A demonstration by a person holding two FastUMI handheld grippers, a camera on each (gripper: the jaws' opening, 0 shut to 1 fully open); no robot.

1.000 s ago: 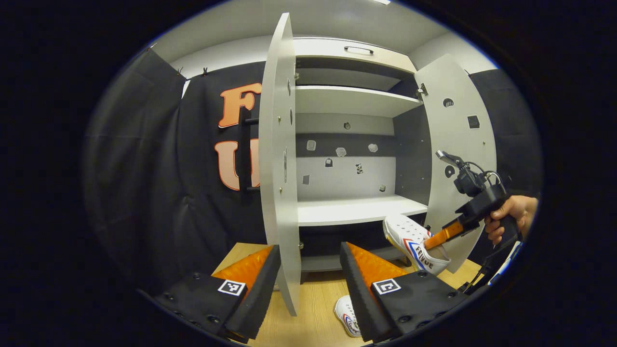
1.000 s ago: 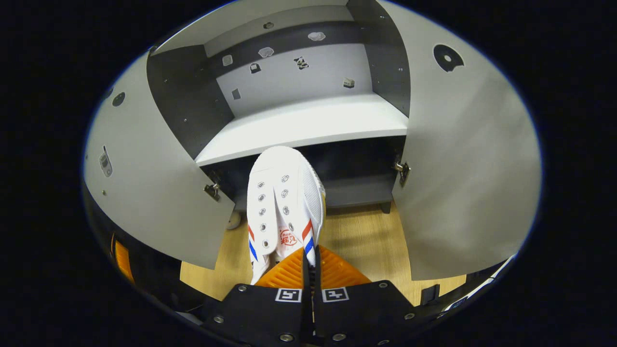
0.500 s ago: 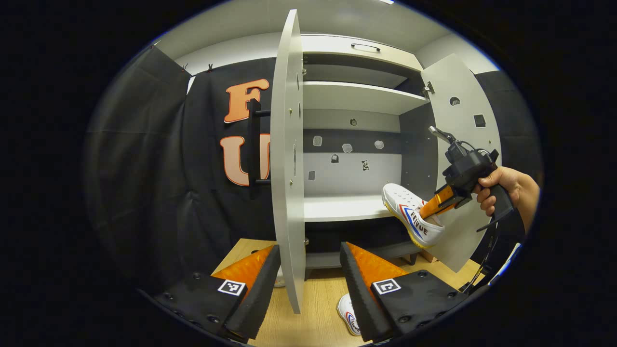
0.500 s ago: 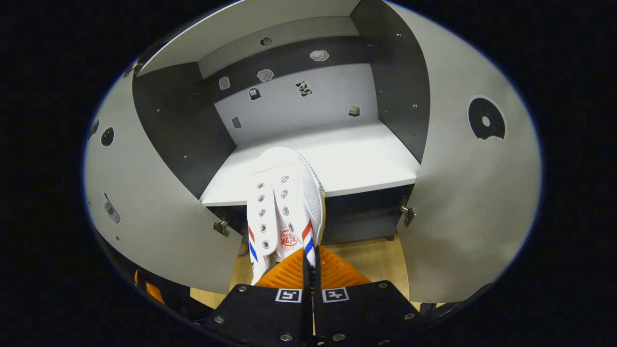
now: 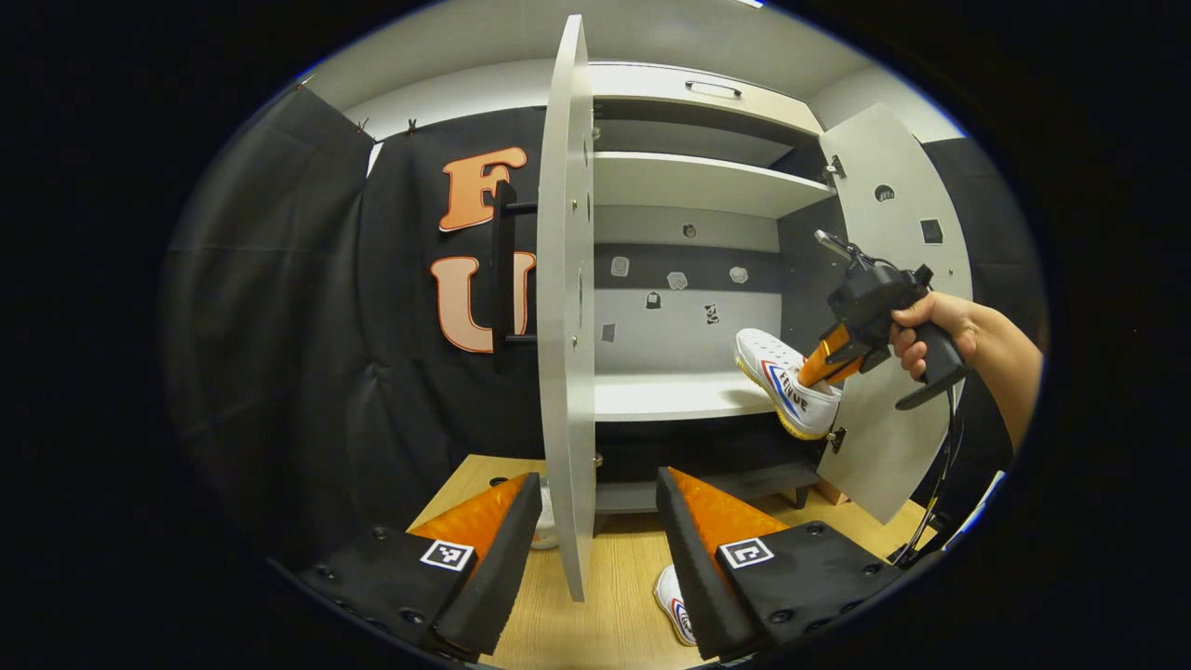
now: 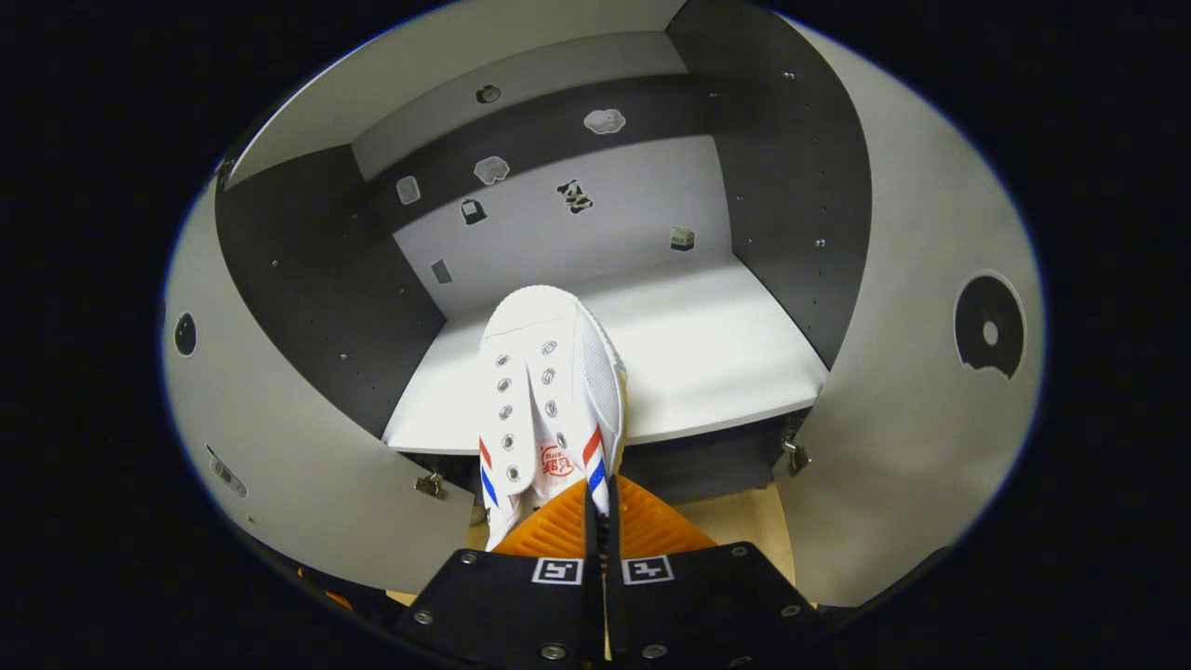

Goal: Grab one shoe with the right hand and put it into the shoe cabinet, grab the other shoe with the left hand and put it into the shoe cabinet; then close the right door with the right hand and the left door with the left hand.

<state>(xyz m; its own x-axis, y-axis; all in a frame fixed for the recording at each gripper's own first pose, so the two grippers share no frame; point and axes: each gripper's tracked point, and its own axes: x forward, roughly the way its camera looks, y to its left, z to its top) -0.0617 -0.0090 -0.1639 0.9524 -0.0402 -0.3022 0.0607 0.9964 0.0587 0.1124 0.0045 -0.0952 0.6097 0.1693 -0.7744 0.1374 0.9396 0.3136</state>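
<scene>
A white shoe [image 6: 549,391] with red and blue stripes hangs toe-first over the front edge of the cabinet's white shelf [image 6: 716,363], and my right gripper [image 6: 600,507] is shut on its collar. The left gripper view has the same shoe [image 5: 786,383] at the shelf's right end, held by the right gripper [image 5: 831,358] in a hand [image 5: 940,326]. My left gripper [image 5: 600,521] stands open low over the wooden floor, straddling the edge of the open left door [image 5: 563,307]. The second white shoe [image 5: 672,605] lies on the floor beside its right finger.
Both cabinet doors stand open: the left door [image 6: 279,428] and the right door [image 6: 930,400] flank the shelf. An upper shelf [image 5: 698,181] and a dark bottom compartment [image 5: 707,451] show too. A small white object [image 5: 545,532] lies on the floor by the left door.
The right gripper has lifted the shoe up and forward, from below shelf level to over the shelf's front edge. The left gripper has drifted slightly and stays open.
</scene>
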